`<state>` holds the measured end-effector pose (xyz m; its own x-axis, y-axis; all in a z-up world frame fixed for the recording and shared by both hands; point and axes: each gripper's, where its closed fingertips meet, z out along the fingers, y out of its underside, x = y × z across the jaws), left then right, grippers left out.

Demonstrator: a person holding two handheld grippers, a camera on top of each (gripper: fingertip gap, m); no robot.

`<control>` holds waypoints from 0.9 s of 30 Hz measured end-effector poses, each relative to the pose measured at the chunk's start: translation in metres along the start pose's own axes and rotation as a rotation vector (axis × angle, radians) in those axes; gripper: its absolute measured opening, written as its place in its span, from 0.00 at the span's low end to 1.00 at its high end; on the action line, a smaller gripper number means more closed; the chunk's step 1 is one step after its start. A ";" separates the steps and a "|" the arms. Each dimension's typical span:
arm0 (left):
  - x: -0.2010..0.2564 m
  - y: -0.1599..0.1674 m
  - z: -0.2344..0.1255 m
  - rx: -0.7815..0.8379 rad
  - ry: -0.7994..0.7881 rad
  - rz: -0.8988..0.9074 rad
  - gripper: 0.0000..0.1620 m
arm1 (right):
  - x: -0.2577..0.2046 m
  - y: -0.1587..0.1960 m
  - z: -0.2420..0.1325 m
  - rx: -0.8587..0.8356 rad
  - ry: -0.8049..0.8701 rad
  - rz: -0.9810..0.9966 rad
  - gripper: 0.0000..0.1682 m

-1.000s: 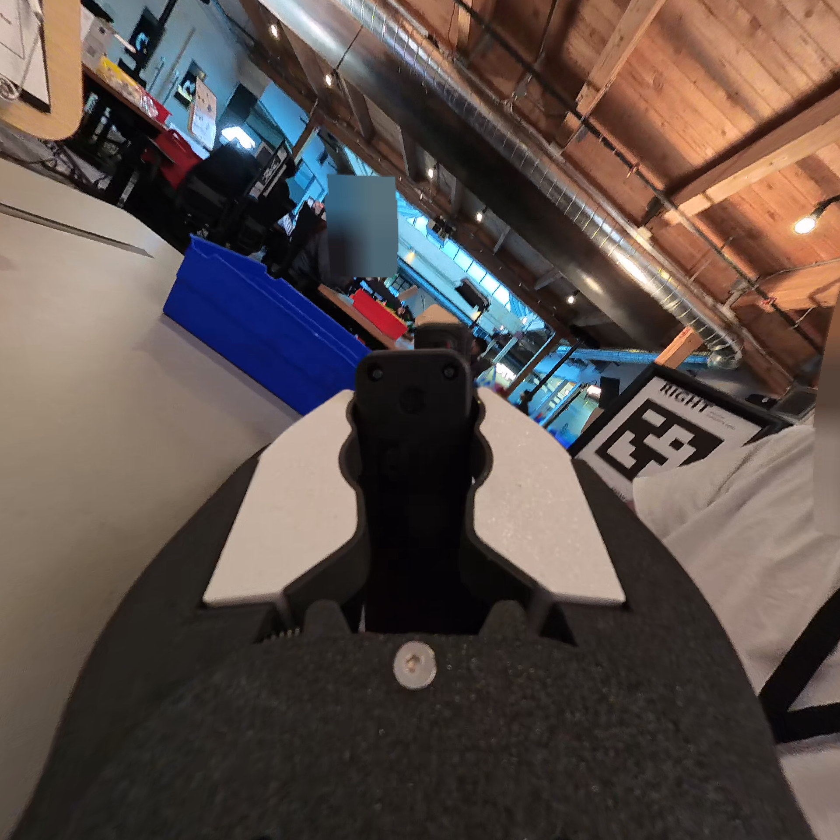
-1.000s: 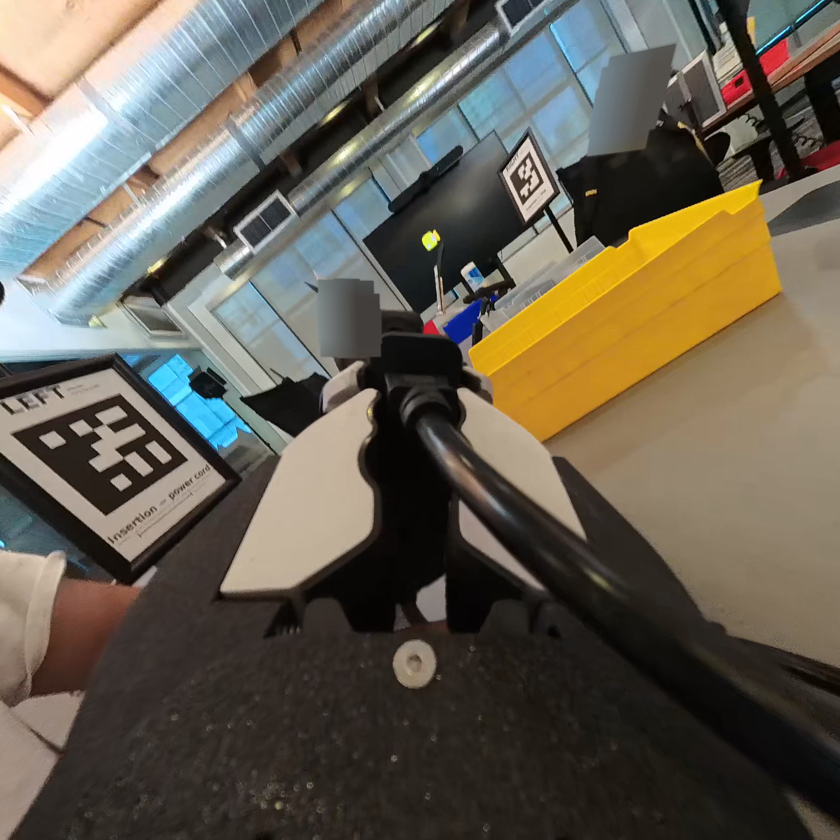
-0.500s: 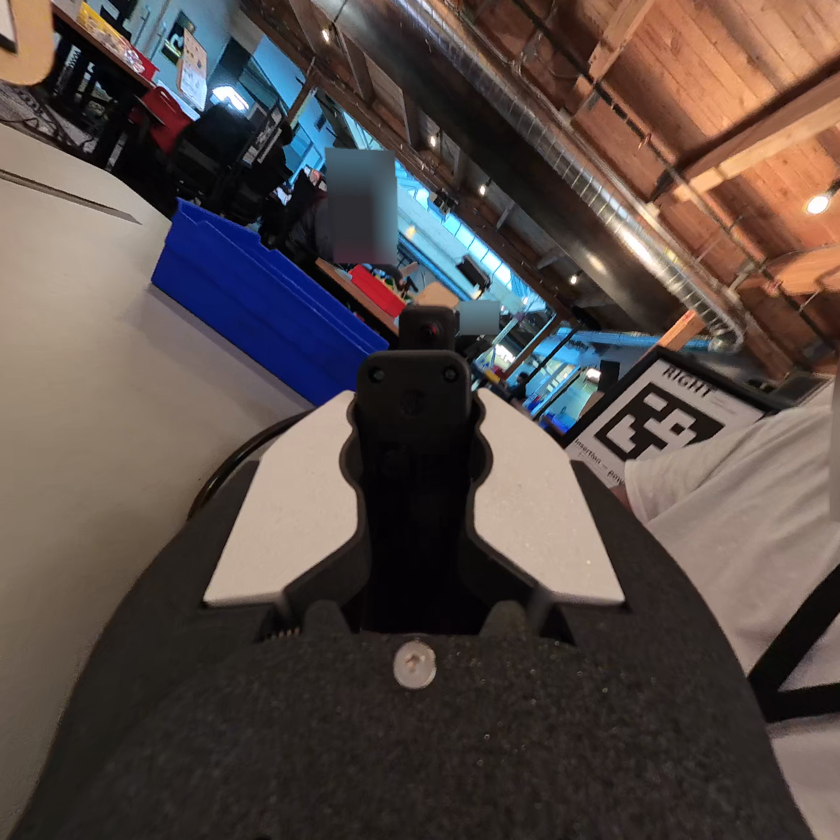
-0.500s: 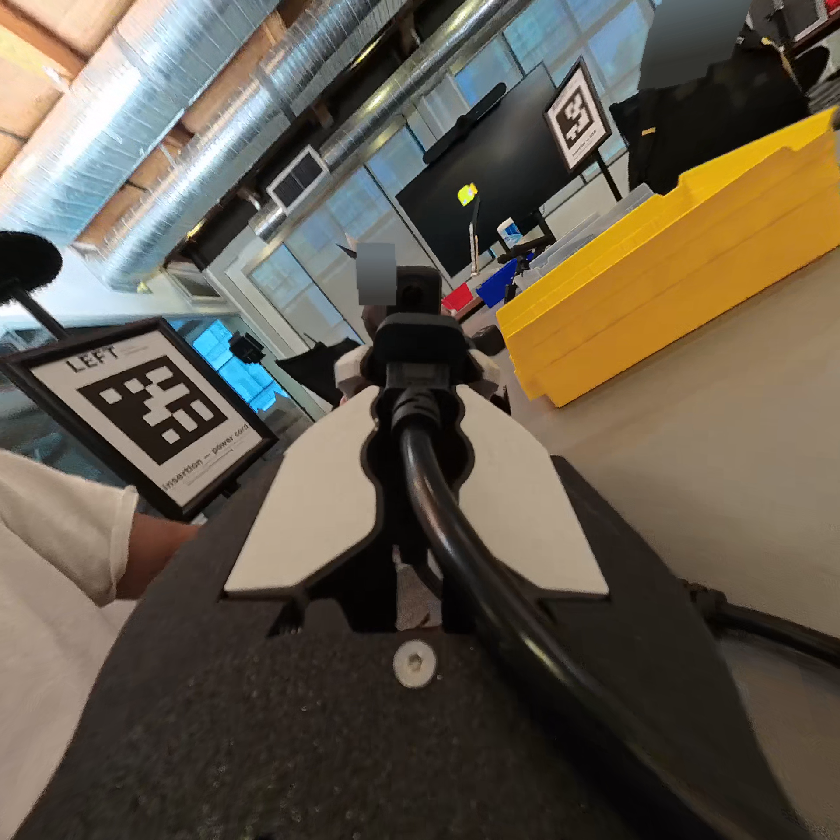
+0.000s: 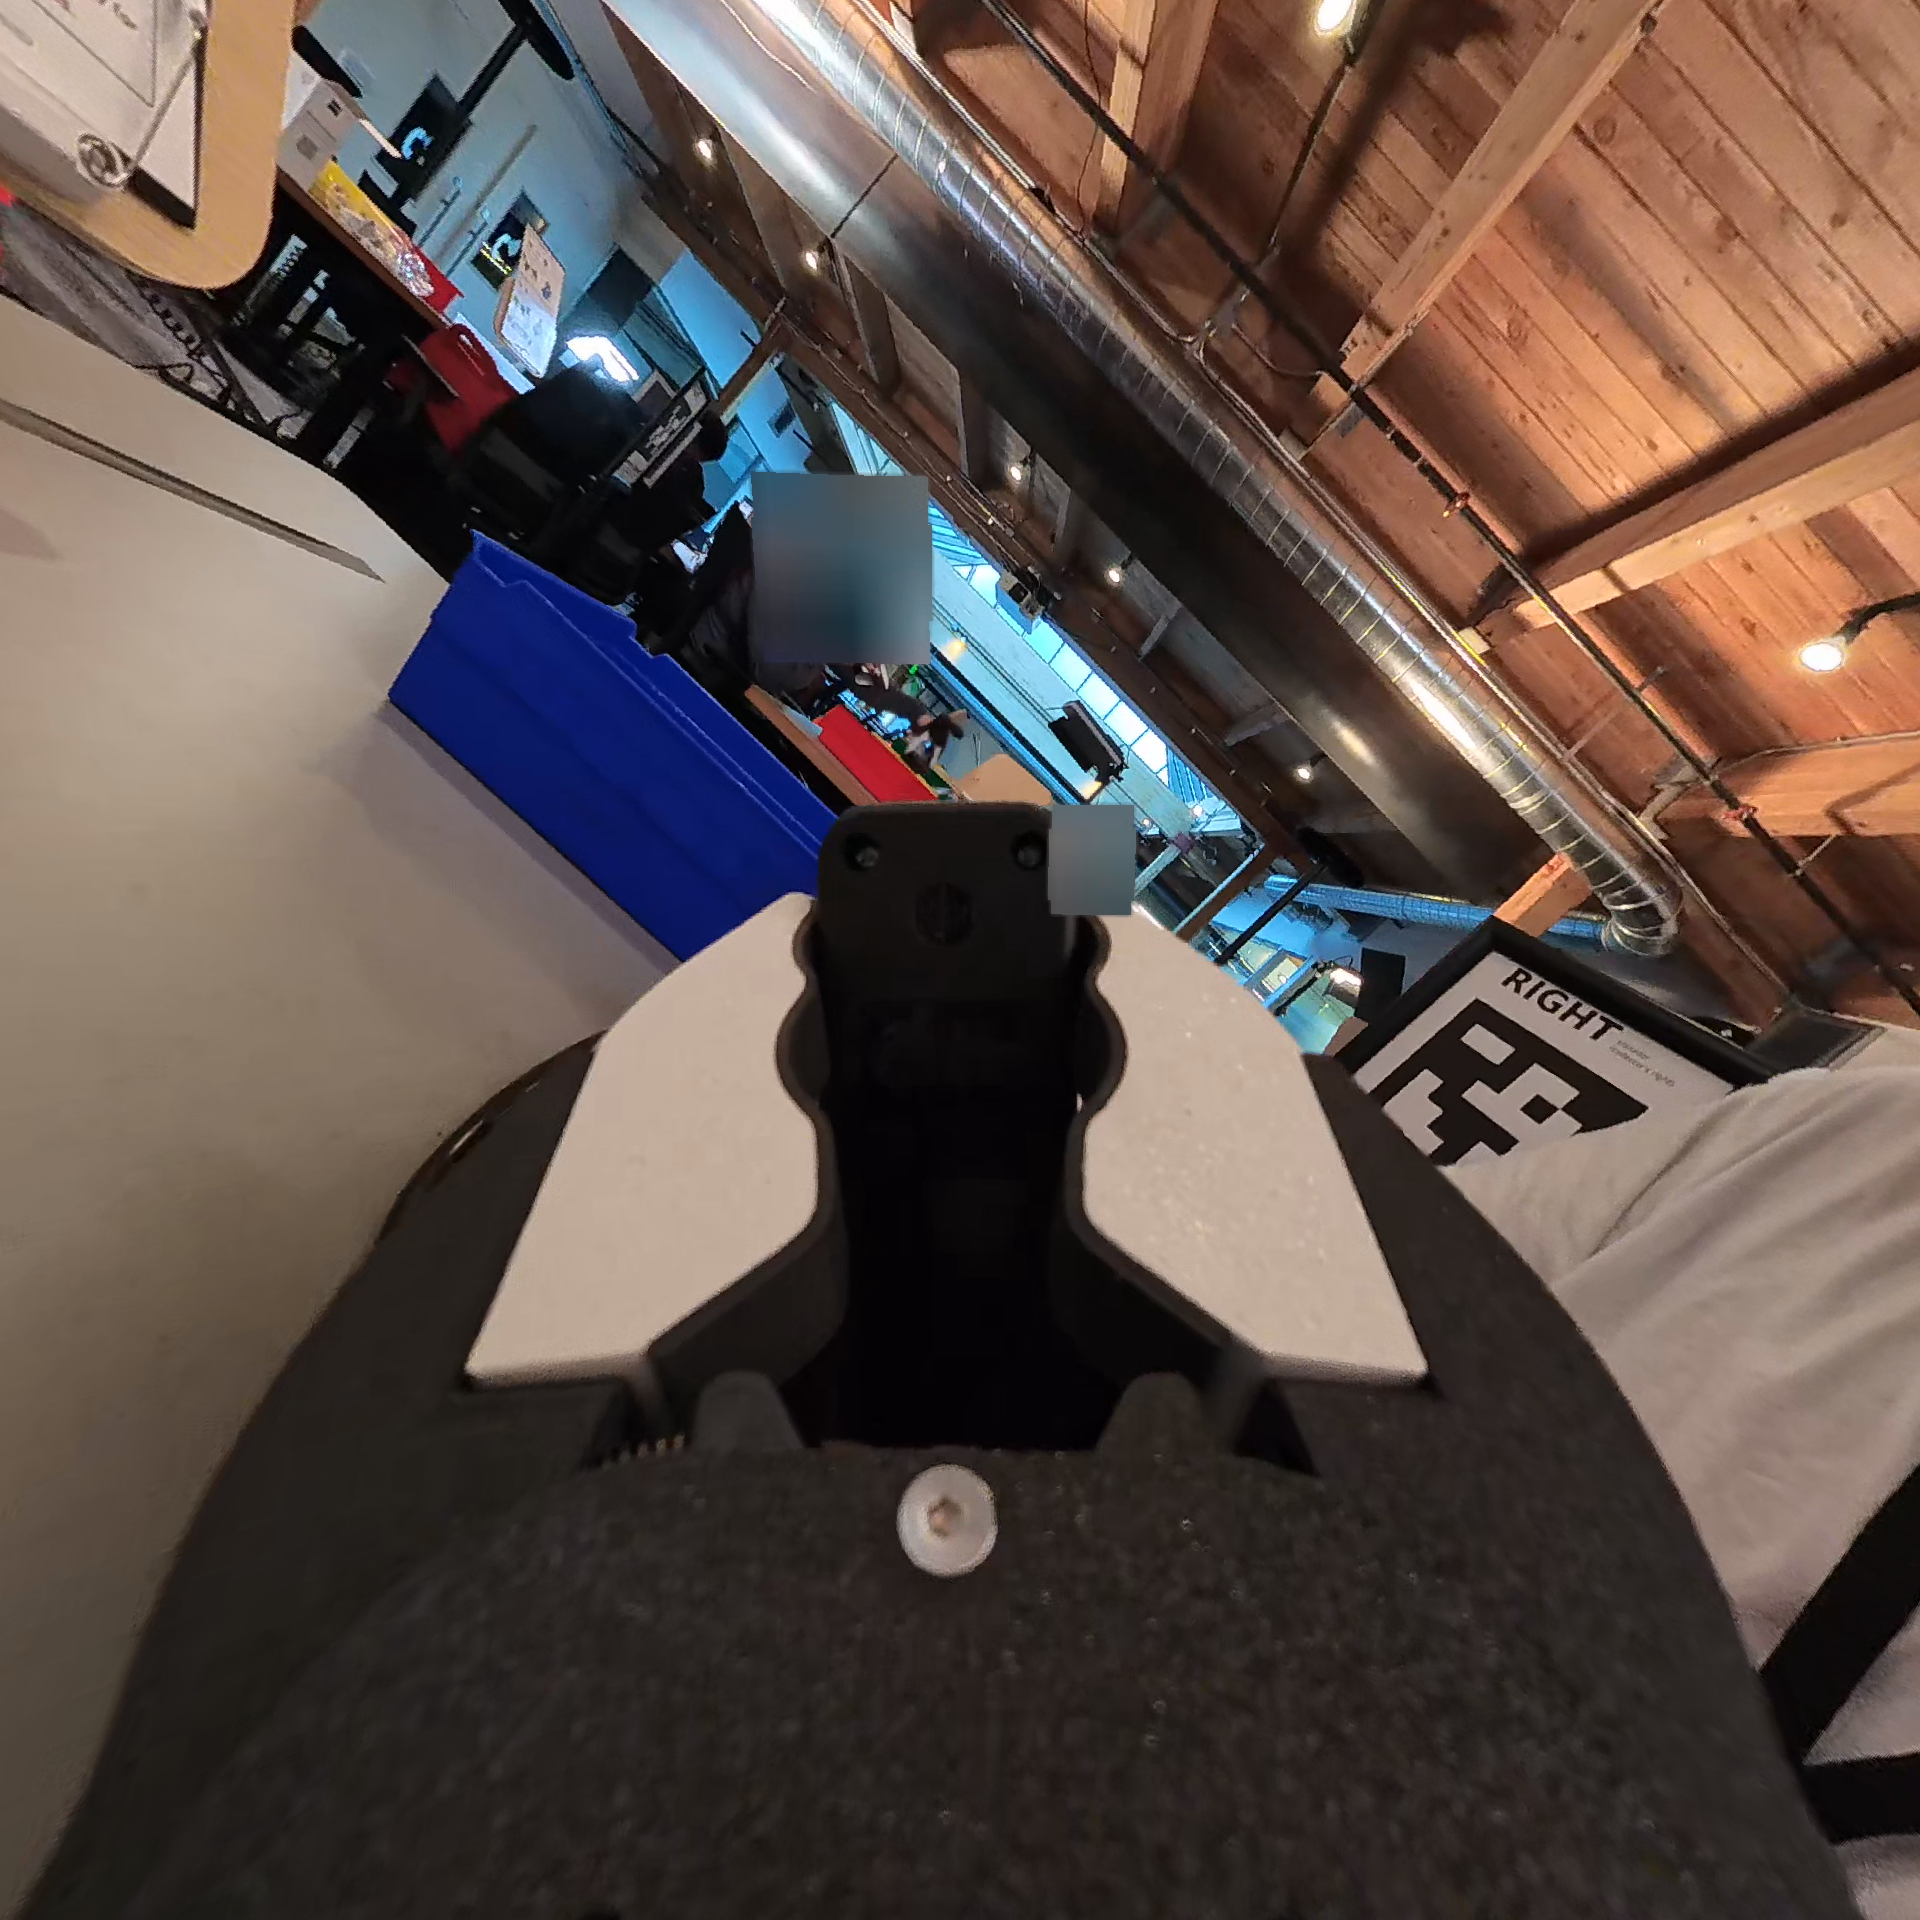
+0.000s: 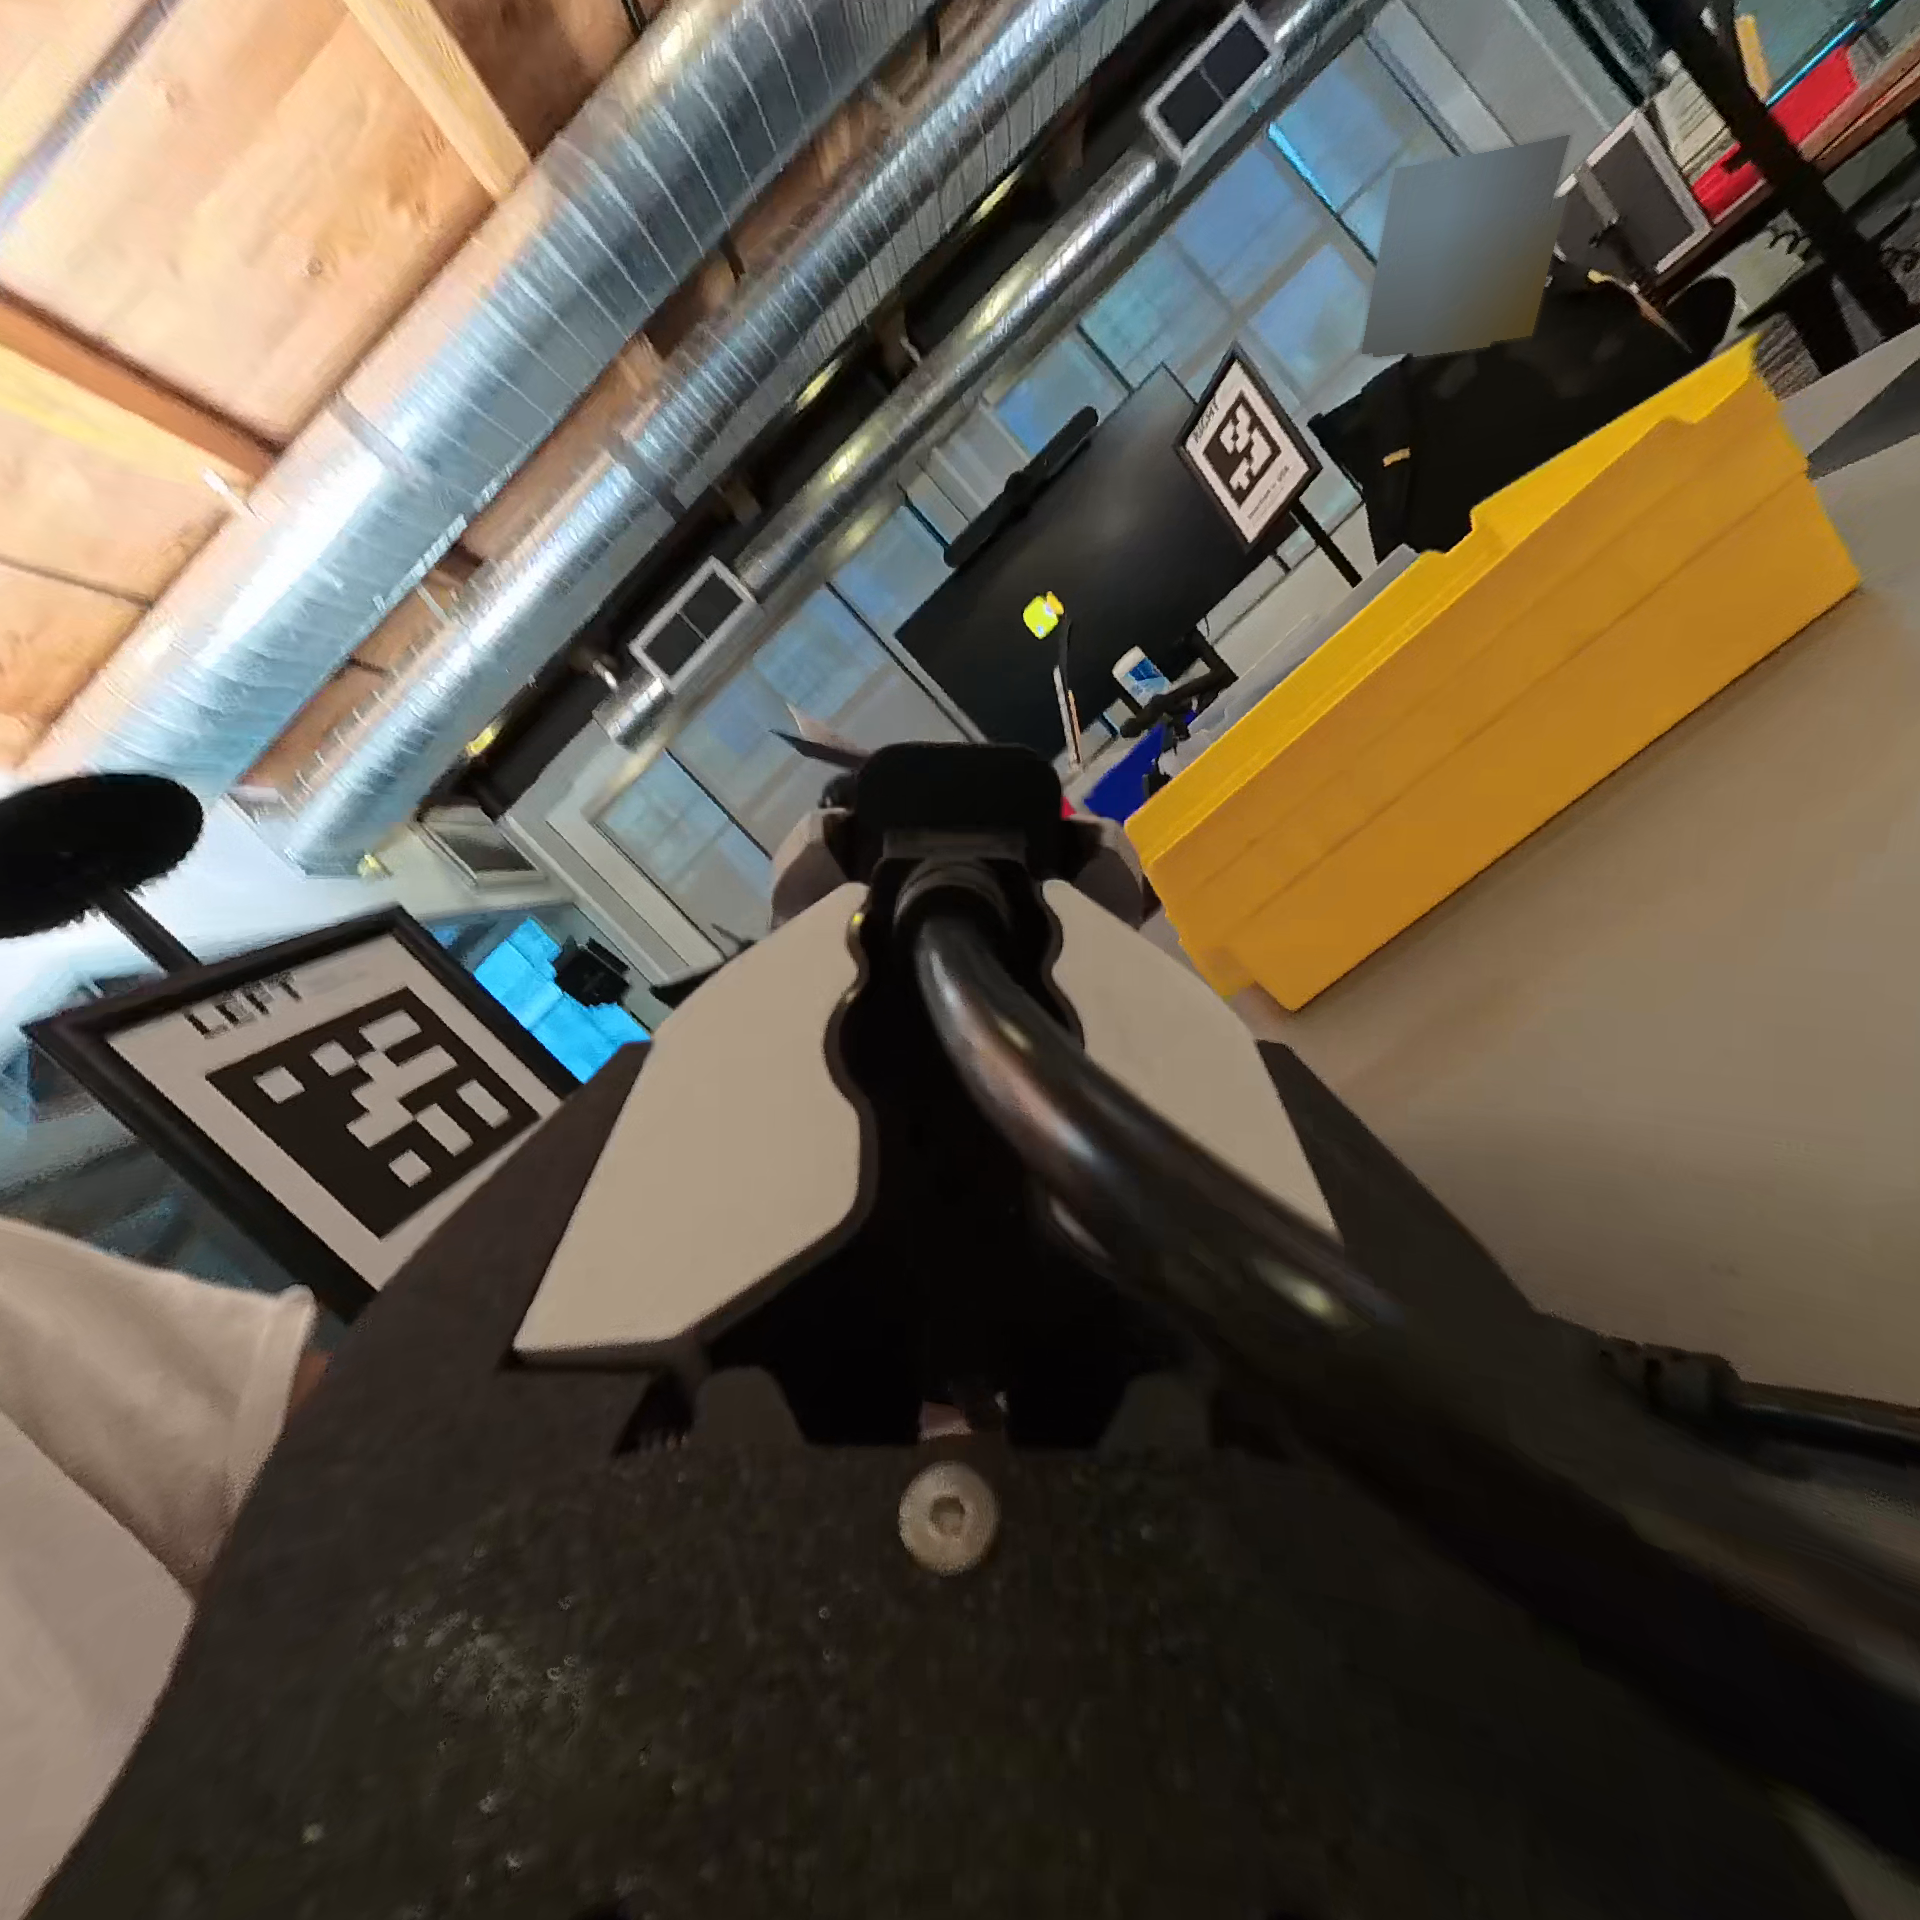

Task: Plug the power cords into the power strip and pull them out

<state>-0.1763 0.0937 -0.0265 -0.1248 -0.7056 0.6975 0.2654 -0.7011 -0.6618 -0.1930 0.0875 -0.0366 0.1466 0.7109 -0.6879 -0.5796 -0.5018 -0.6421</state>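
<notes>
In the left wrist view my left gripper [image 5: 940, 935] is shut on a black block with two screws at its end, the power strip [image 5: 940, 883], held up off the table. In the right wrist view my right gripper [image 6: 951, 914] is shut on a black plug [image 6: 956, 800]. Its thick black cord [image 6: 1091, 1132] curves back over the gripper to the lower right. Grey fingers [image 6: 805, 862] of the left gripper show just beyond the plug. Whether the plug sits in the strip is hidden.
A blue bin [image 5: 603, 727] stands on the pale table [image 5: 208, 935] ahead left. A yellow bin [image 6: 1507, 727] stands ahead right. Framed marker signs [image 5: 1507, 1081] [image 6: 343, 1101] and a white sleeve [image 5: 1714, 1299] lie between the grippers. Another cable [image 6: 1818, 1413] lies at right.
Both grippers tilted and shifted while keeping their holds. The plug's end, which showed above the strip in the left view half a second ago, is now hidden behind it.
</notes>
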 end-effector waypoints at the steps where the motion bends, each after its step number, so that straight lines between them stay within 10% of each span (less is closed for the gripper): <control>1: -0.001 0.000 0.000 0.004 -0.004 -0.001 0.26 | 0.001 0.000 -0.001 0.032 -0.010 0.036 0.14; 27: 0.004 -0.011 -0.002 0.105 0.022 0.019 0.27 | -0.009 -0.011 0.004 0.117 -0.082 0.032 0.21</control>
<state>-0.1814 0.0983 -0.0171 -0.1392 -0.7216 0.6782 0.3665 -0.6738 -0.6417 -0.1908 0.0890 -0.0219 0.0631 0.7360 -0.6741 -0.6728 -0.4675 -0.5734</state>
